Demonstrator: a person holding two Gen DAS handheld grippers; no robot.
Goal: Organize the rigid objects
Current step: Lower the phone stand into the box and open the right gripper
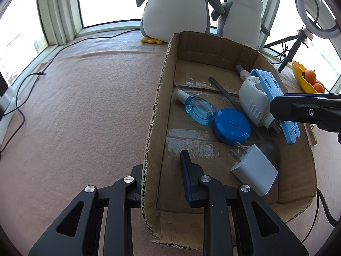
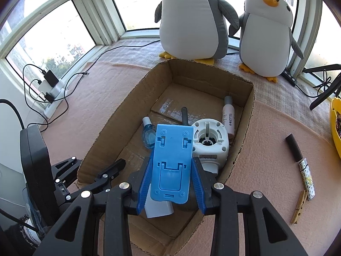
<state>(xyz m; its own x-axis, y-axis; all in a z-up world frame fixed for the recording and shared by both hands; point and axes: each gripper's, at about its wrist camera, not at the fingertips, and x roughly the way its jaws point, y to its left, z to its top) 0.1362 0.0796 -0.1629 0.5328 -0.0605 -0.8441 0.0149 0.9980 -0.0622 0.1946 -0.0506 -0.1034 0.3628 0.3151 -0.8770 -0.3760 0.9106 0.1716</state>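
Blue plastic phone stand (image 2: 170,162) clamped flat between pads of my right tool (image 2: 171,183), held over near end of open brown cardboard box (image 2: 248,115). My left tool (image 1: 164,170) closed on box's near-left wall. Box sits on pink felt worktop (image 1: 85,106); white wall charger (image 1: 254,170), blue round case (image 1: 231,125) inside.

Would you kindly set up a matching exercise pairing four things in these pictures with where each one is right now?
Things:
1. blue phone stand
2. clothespin
3. white charger
4. cardboard box

Places:
A. lying on the box floor, prongs pointing away
B. on the pink cloth outside the box
C. wall clamped by the left gripper
D. held between the right gripper fingers above the box

Pairs: 1-D, 2-B, 3-A, 4-C
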